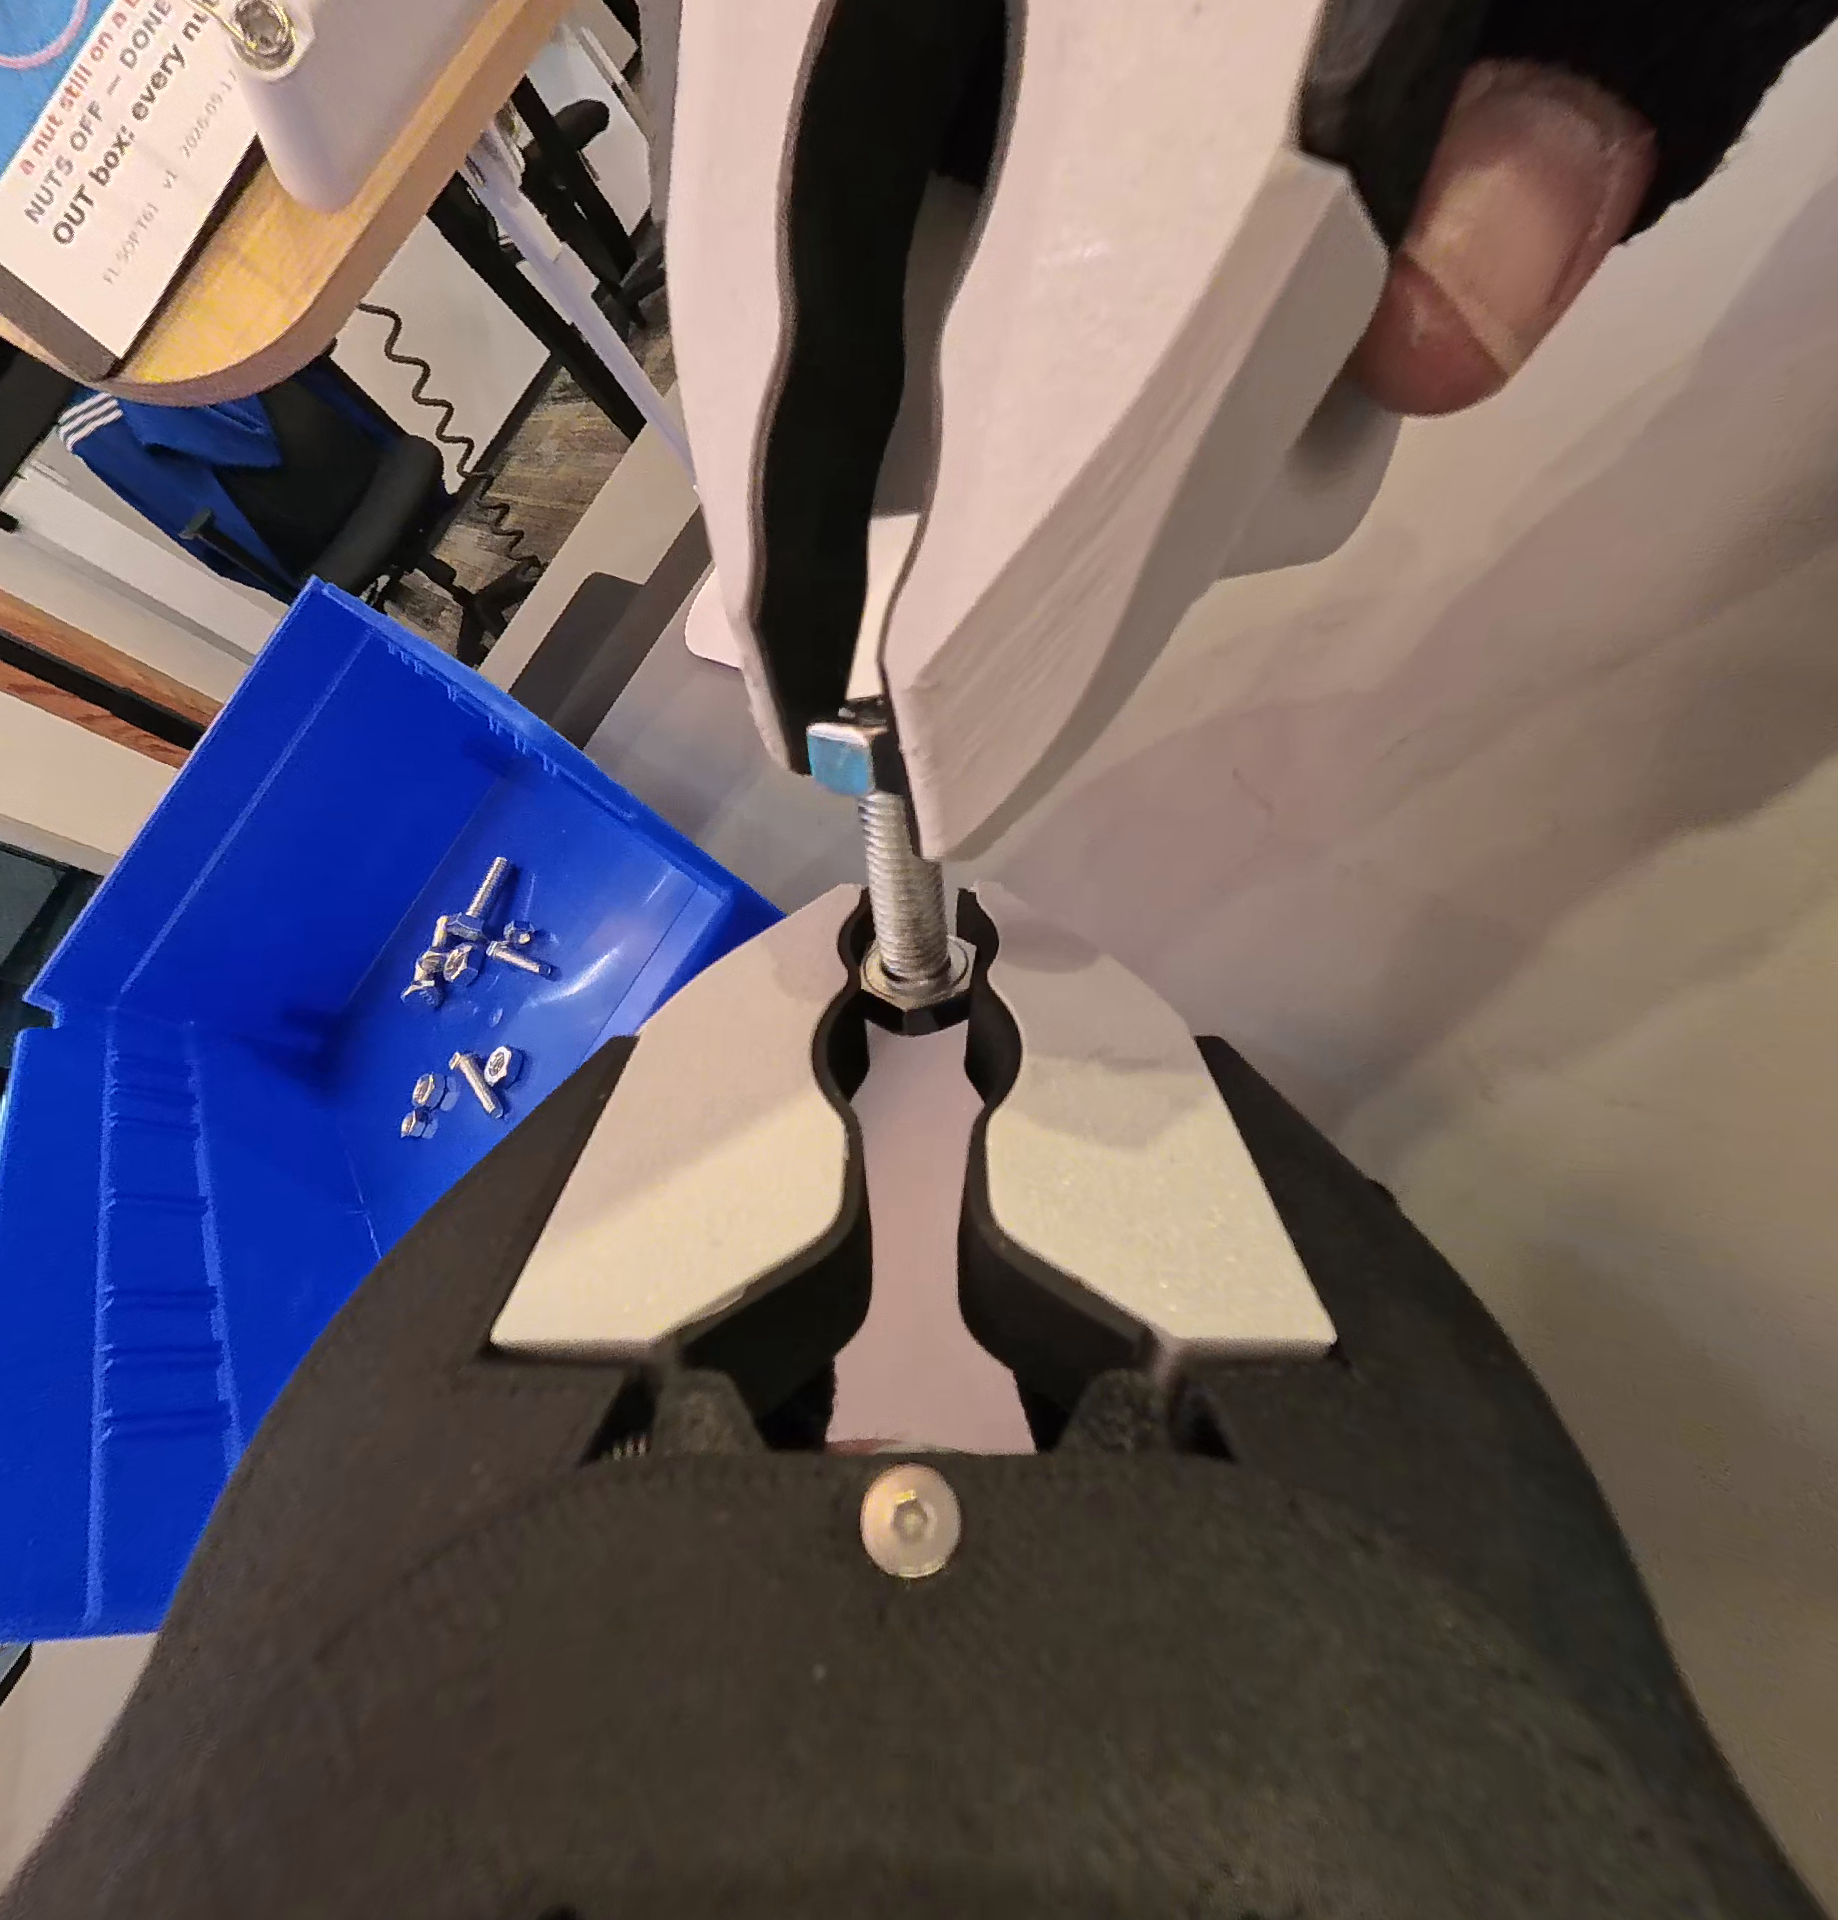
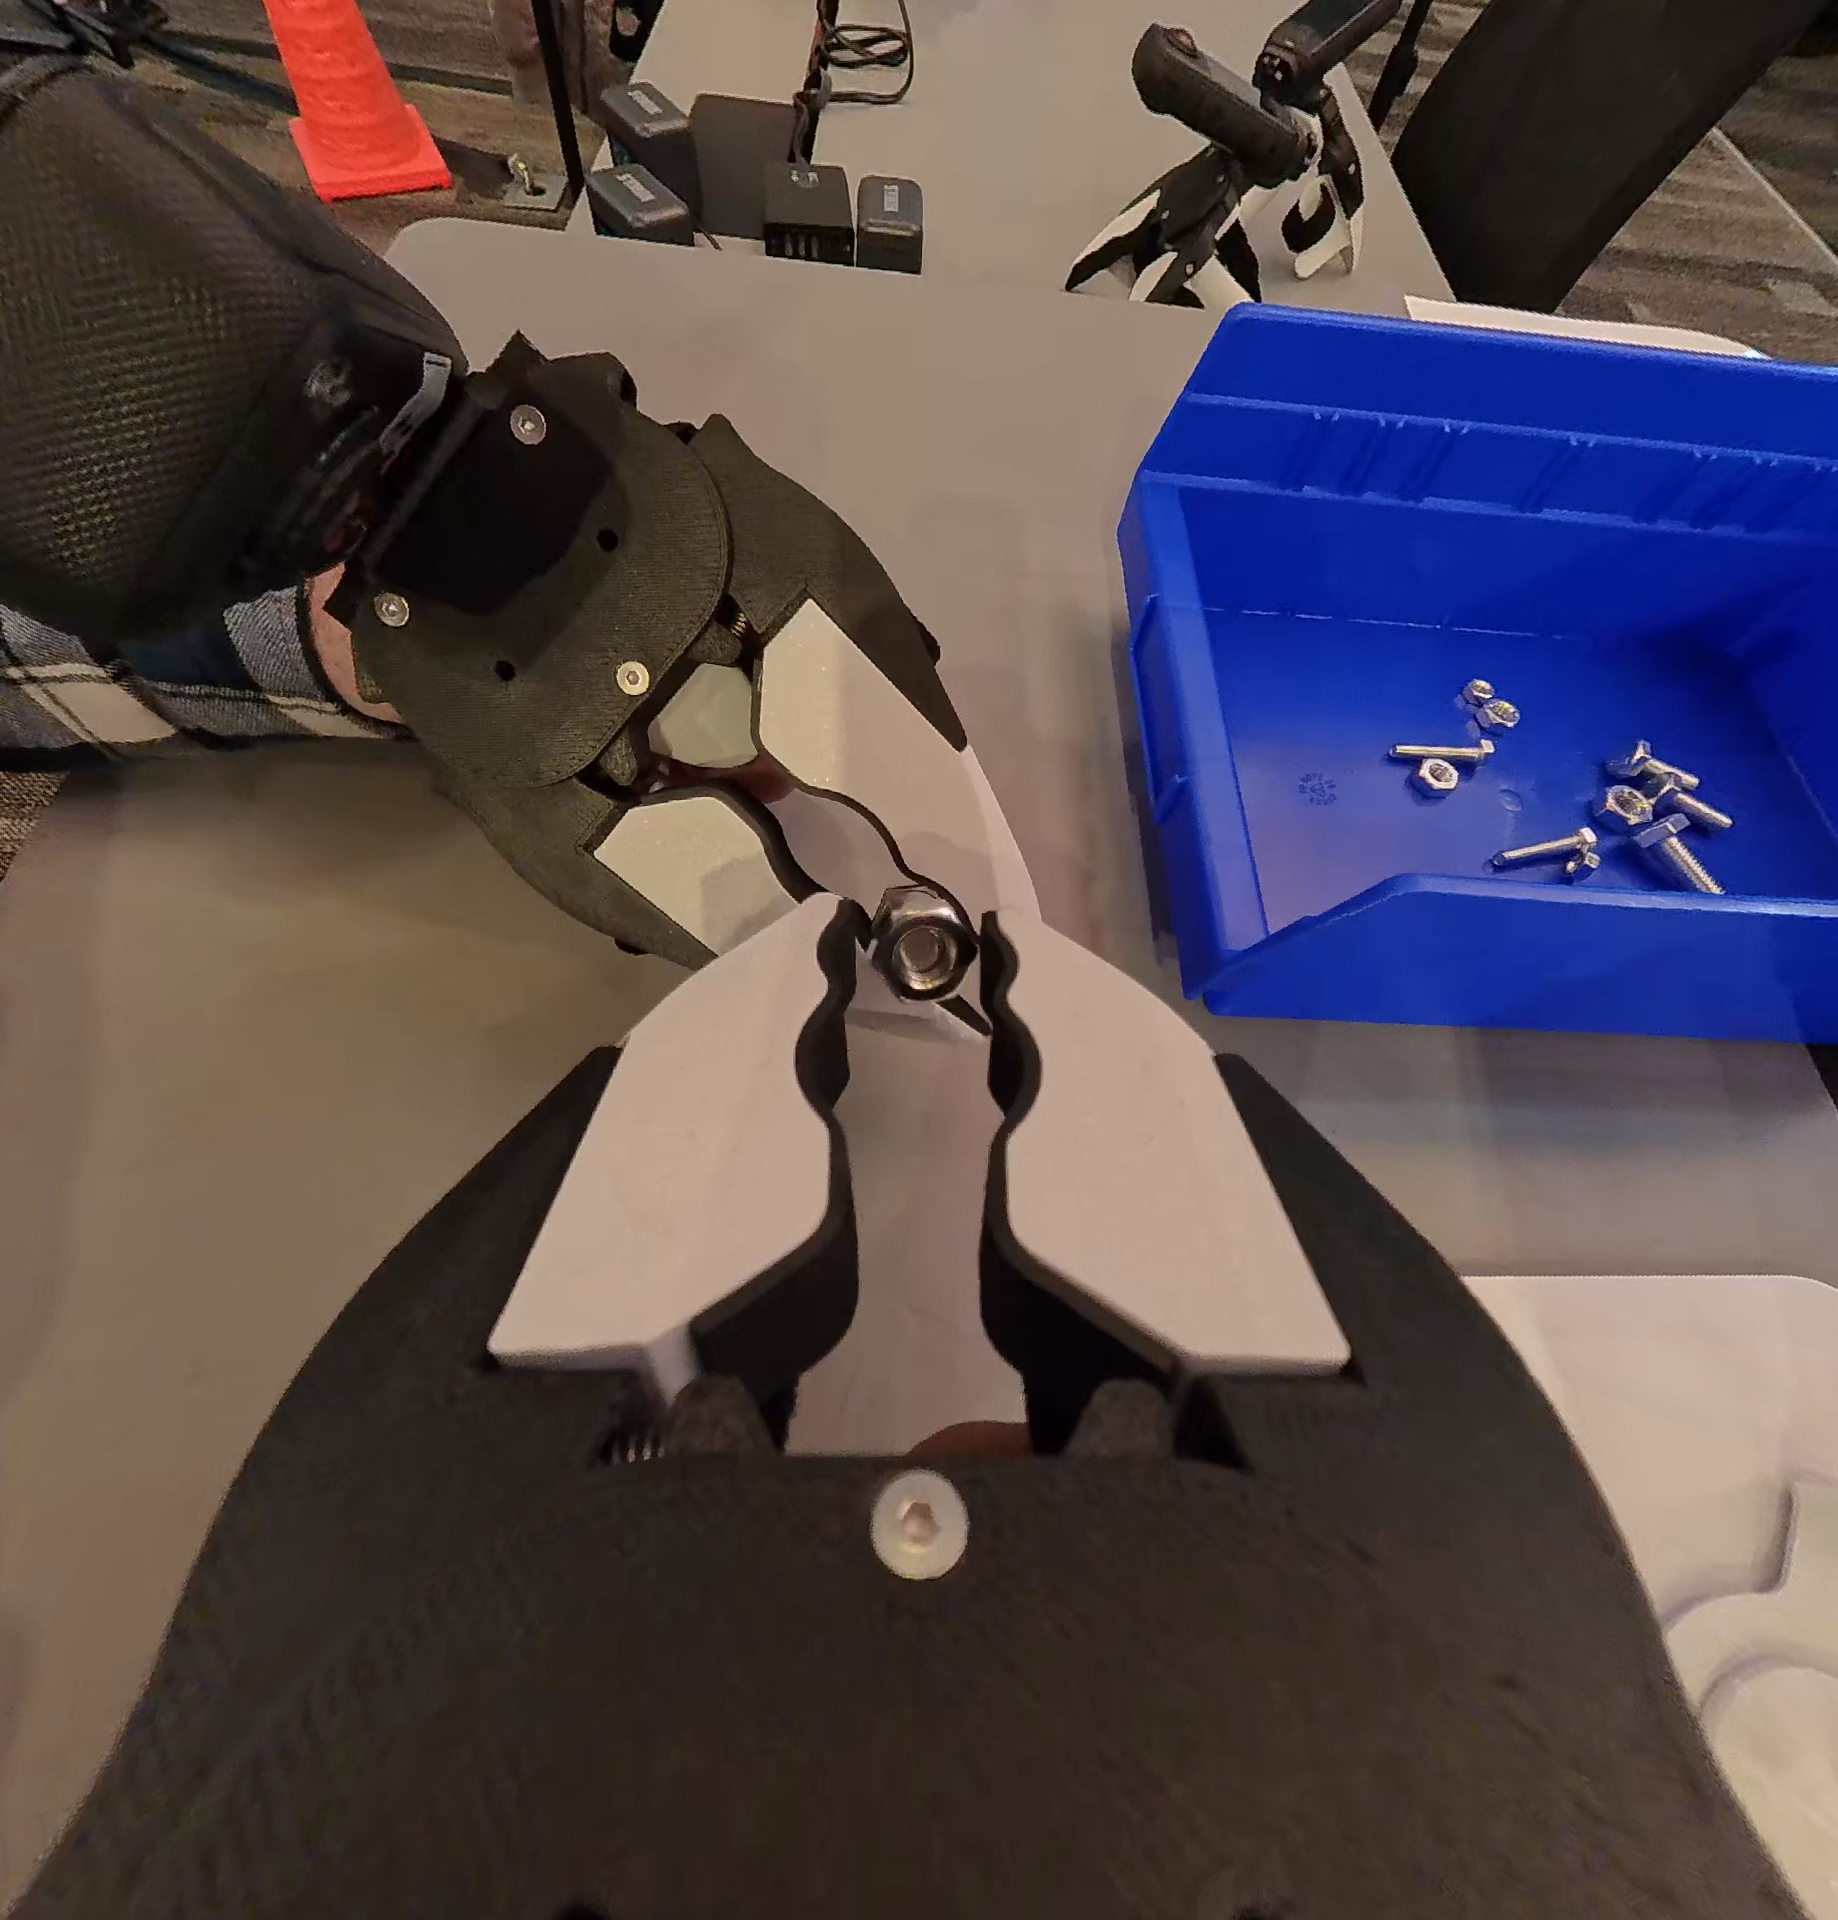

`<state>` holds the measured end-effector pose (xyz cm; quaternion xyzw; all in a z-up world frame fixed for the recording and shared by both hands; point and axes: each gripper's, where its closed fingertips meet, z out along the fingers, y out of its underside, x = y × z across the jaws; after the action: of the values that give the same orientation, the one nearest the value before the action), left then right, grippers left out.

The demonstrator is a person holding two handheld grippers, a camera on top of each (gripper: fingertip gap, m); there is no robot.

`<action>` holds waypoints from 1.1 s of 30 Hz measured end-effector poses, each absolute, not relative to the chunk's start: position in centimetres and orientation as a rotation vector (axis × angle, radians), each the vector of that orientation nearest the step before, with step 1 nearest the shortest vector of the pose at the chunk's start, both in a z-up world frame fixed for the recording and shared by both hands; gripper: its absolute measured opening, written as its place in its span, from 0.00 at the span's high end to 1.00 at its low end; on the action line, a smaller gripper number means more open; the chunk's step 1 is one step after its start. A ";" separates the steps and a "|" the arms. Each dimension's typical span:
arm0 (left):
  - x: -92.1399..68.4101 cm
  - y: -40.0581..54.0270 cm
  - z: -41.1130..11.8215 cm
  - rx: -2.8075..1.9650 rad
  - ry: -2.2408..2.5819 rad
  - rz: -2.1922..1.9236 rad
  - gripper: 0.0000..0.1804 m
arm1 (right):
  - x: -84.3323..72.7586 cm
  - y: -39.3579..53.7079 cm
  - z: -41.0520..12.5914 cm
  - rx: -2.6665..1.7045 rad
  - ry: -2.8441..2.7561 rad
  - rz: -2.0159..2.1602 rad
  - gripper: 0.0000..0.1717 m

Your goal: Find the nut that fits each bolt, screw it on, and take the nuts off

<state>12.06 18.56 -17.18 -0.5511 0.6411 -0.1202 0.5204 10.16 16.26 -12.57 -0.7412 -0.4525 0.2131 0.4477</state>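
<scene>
My left gripper (image 1: 910,930) is shut on the head end of a silver bolt (image 1: 899,883), which it holds in the air. The threaded shaft runs up to a hex nut (image 1: 842,753) on its far end. My right gripper (image 2: 917,925) stands around that nut (image 2: 920,951), which shows end-on with the bolt tip in its hole. A thin gap shows between its pads (image 2: 830,940) and the nut, so it is open. The left gripper's white finger (image 2: 842,727) reaches in from the left behind the nut.
A blue bin (image 2: 1517,966) with several loose bolts and nuts (image 2: 1621,810) stands on the grey table to the right; it also shows in the left wrist view (image 1: 271,779). A white tray (image 2: 1621,1455) lies near right. An orange cone (image 2: 354,94), chargers (image 2: 790,208) and a spare gripper (image 2: 1237,156) are at the back. Spacing between my two grippers at the tips: around 5 cm.
</scene>
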 end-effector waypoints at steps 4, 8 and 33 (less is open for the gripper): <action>12.0 18.6 -17.0 -1.318 1.527 -0.294 0.92 | 10.1 16.2 -12.7 -1.844 -1.125 0.530 0.86; 12.0 18.6 -16.8 -1.320 1.516 -0.313 0.92 | 10.1 16.2 -12.8 -1.847 -1.126 0.535 0.86; 12.1 17.8 -14.6 -1.366 1.387 -0.667 0.92 | 9.0 14.9 -10.9 -1.662 -1.158 0.698 0.78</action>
<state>12.11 17.77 -14.63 -0.5686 0.5776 -0.2776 0.5157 9.03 14.89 -10.87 -0.6810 -0.4745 0.2861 0.4788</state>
